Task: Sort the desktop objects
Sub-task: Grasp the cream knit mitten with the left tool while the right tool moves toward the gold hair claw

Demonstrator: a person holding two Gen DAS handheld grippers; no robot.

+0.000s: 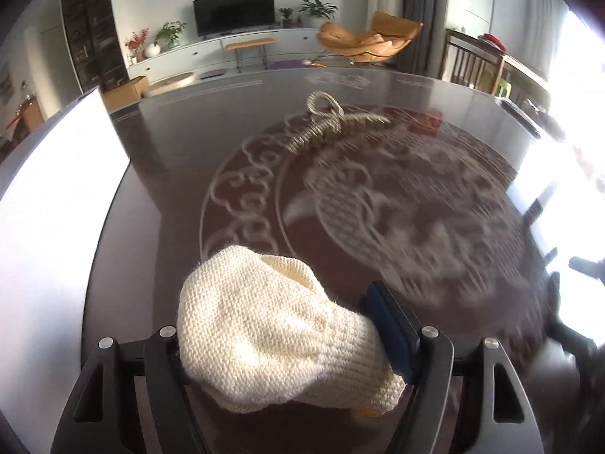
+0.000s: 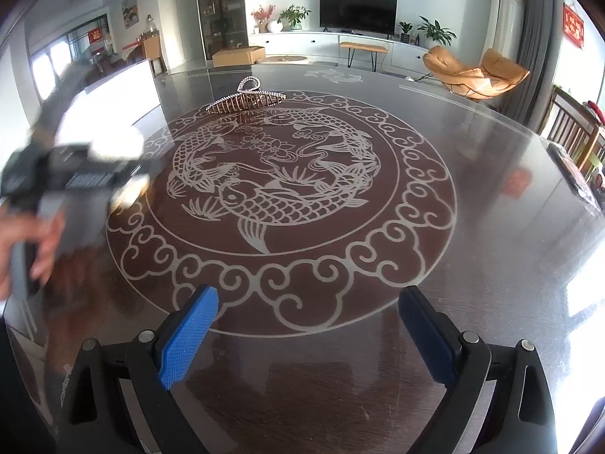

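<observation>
My left gripper (image 1: 287,325) is shut on a cream knitted glove (image 1: 264,325) and holds it above the dark table. A glittery gold hair claw clip (image 1: 332,121) lies on the table farther ahead; it also shows in the right wrist view (image 2: 247,100) at the far side of the fish pattern. My right gripper (image 2: 308,336) is open and empty above the near edge of the pattern. The left gripper body (image 2: 72,174) shows blurred at the left of the right wrist view, held by a hand.
A white box (image 1: 56,189) stands at the table's left side, also in the right wrist view (image 2: 121,87). A dark flat object (image 2: 571,170) lies at the table's right edge. Wooden chairs (image 2: 574,132) stand beyond the right edge.
</observation>
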